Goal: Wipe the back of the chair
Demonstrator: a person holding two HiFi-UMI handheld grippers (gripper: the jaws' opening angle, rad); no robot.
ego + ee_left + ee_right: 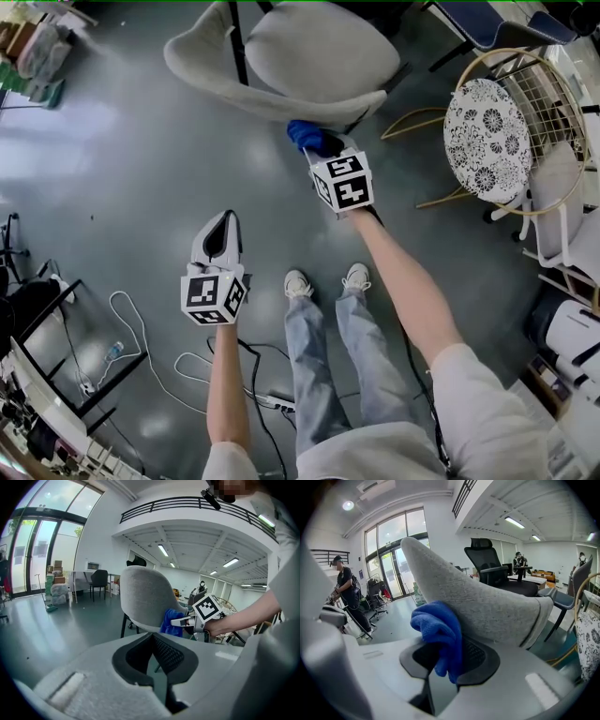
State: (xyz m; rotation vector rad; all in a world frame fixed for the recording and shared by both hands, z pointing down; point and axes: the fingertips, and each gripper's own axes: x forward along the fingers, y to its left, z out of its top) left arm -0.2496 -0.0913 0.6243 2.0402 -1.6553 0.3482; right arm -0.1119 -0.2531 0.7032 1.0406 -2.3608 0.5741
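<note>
My right claw (317, 147) is clenched on a bunched blue cloth (301, 133), with the fabric caught between its dark pads and a fold hanging down over them. The cloth is pressed against the outer face of the grey upholstered chair (309, 52), low on the backrest near its curved edge. In the right gripper view the cloth (439, 630) touches the coarse grey fabric of the chair back (487, 604), which rises to a rounded tip above it. The left gripper view shows the same contact from the side: the cloth sits against the rear of the backrest, just at the tip of the right claw.

My left claw (223, 221) is held lower and to the left, well apart from the chair and over the bare grey floor (122, 141). Its jaws are closed together at the tips with nothing between them.

To the right of the chair stands a gold wire chair with a patterned round cushion (487, 136). White cables (141, 328) trail across the floor near my white shoes (298, 283).
</note>
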